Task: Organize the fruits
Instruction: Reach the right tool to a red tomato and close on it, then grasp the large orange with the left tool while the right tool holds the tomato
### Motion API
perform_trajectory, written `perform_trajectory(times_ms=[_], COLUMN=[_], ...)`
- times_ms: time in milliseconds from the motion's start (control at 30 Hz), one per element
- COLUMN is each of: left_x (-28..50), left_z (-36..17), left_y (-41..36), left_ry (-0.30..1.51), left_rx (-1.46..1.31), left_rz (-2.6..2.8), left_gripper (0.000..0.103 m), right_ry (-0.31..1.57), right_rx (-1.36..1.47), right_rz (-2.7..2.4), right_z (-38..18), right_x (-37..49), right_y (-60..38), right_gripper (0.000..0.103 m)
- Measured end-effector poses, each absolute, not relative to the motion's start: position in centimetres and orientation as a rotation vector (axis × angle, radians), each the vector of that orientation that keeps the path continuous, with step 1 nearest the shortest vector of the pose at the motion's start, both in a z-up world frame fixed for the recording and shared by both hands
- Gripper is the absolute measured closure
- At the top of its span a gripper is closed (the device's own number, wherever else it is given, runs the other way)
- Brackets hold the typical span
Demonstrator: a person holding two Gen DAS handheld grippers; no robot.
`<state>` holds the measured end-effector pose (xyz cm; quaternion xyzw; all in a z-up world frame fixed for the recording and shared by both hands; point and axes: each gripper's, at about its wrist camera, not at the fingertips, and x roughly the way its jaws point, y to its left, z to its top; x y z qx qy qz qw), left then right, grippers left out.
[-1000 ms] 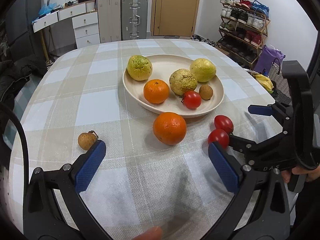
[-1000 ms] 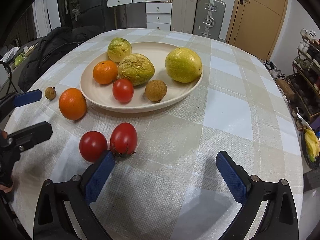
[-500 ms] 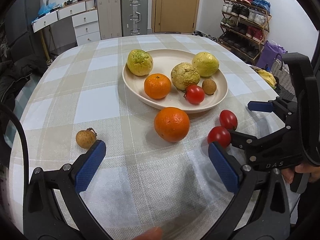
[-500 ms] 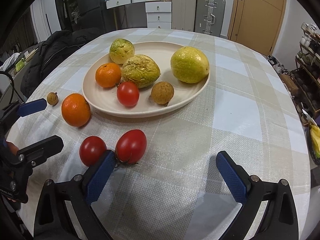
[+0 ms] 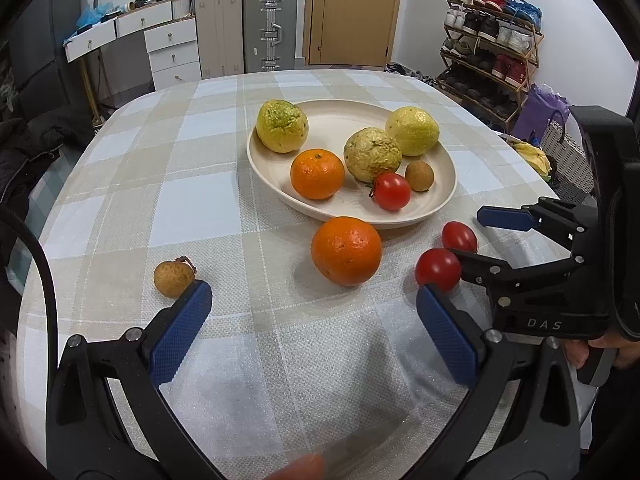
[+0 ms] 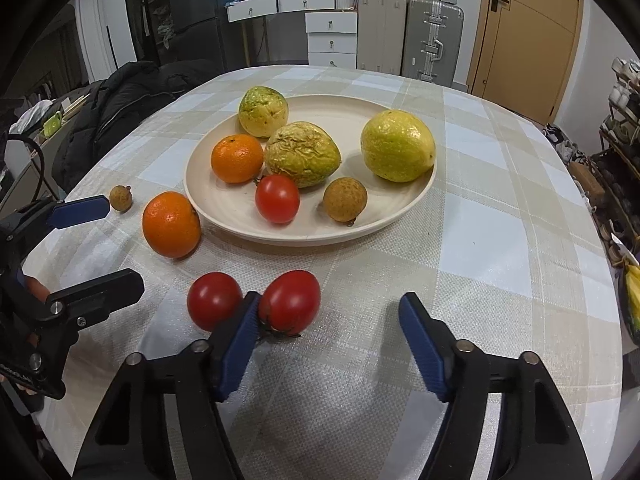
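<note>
My right gripper (image 6: 328,320) hangs over the near table (image 6: 500,248), fingers closing; a second ago they stood much wider. The left finger (image 6: 236,344) has slid between the two loose tomatoes and touches the right tomato (image 6: 292,300), which sits just inside the gap; the right finger is still apart from it, with bare cloth between. The left tomato (image 6: 214,300) lies just outside, against the finger's other face. Whether the pad presses yet I cannot tell.

My left gripper (image 5: 314,320) has stayed where it was, fingers wide apart and empty, bare cloth between them. A small brown fruit (image 5: 173,278) sits just beyond the left fingertip, half hidden by it. The loose orange (image 5: 346,250) lies farther on, ahead of the gap and near the plate.

To the right of the tomatoes the cloth is open all the way to the table's edge. To their left, the other gripper's fingers crowd in.

Beyond lies the plate (image 6: 224,208), its near rim free, holding an orange (image 6: 237,158), a tomato (image 6: 277,199), a brown fruit (image 6: 345,199) and three yellow-green fruits (image 6: 396,146). Fruit on the plate has not shifted. The plate's far half is mostly open.

In the left view the right gripper covers part of the nearer tomato, and something orange and blurred shows at the bottom edge.
</note>
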<state>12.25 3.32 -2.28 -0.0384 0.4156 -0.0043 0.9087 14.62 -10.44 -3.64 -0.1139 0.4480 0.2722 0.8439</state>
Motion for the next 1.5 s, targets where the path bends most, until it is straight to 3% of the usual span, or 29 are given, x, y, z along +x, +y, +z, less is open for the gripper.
perform_trajectory(times_ms=[200,300,700,867,1500], left_x=[12.4,12.3,12.3,12.5,14.3], left_z=[-2.4,-2.3,-2.2,-2.3,-2.9], left_y=[3.4,3.2,3.2,3.2,3.8], left_ry=[0.863,0.861,0.86,0.866,0.857], left_rx=[-0.08,-0.074,-0.079,-0.08,-0.139], left_rz=[-0.012,-0.014,-0.013,-0.012,-0.013], left_gripper=[0.001,0.001,0.001,0.001,0.001], right_ry=[0.936,0.932,0.938,0.937,0.877], right_rx=[-0.256,-0.227,-0.196,-0.191,-0.14], right_rz=[0.61,0.613,0.614,0.607,0.613], right_z=[-3.4,-3.3,-3.2,-3.1,-1.9], right_x=[13.9,14.0,14.4,14.3,14.1], right_y=[-10.5,-10.9,-11.2,-11.4,-12.3], right_gripper=[0.049,0.065,0.069,0.078,0.078])
